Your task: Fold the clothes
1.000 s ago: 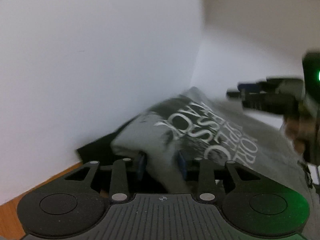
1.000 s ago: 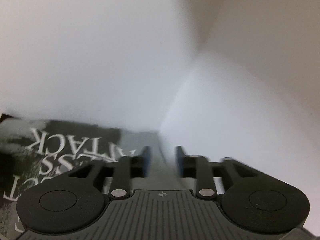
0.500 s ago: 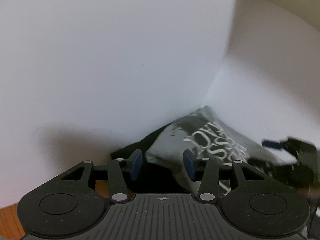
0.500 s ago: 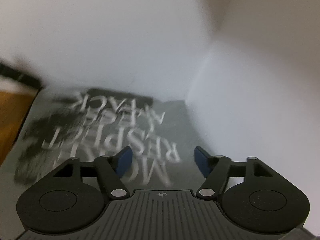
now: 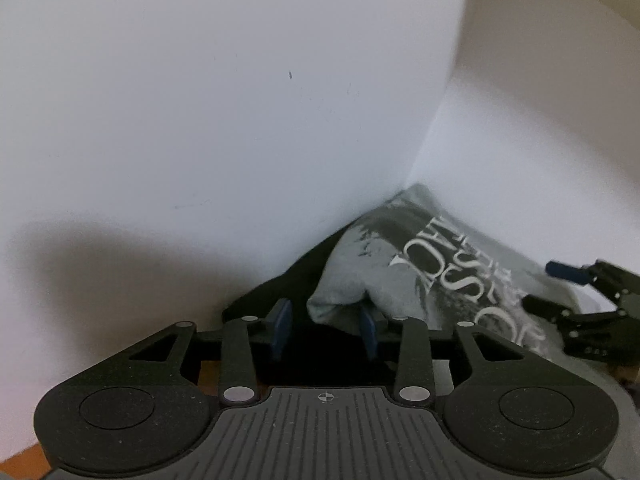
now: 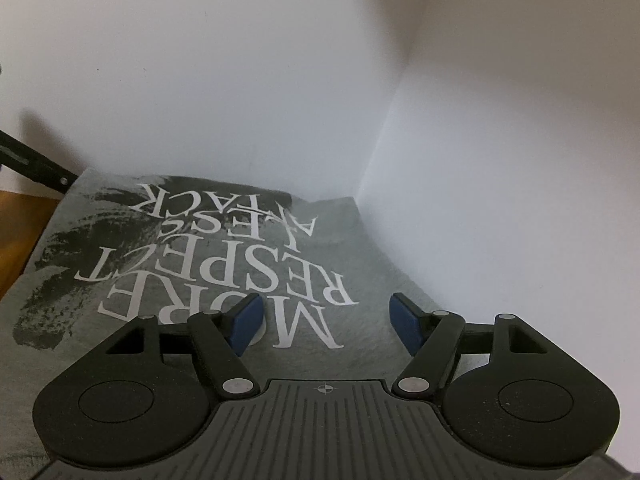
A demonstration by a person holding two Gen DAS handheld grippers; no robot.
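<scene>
A folded grey T-shirt [image 6: 208,264] with white lettering on a dark brush print lies flat in the corner between two white walls. In the left wrist view the same grey T-shirt [image 5: 400,276] rests on top of a black garment [image 5: 296,280]. My left gripper [image 5: 325,330] is open just before the shirt's near corner, with nothing between its blue pads. My right gripper [image 6: 326,322] is open wide above the shirt's near right part, holding nothing. It also appears at the right edge of the left wrist view as the right gripper [image 5: 576,284].
White walls [image 5: 224,112] meet in a corner right behind the clothes. Brown wooden tabletop [image 6: 24,216] shows to the left of the shirt. A dark bar [image 6: 36,166] leans at the left edge of the right wrist view.
Both grippers let go of the shirt and opened. The shirt dropped flat into the corner. Both grippers drew back from it, and the right one opened wider.
</scene>
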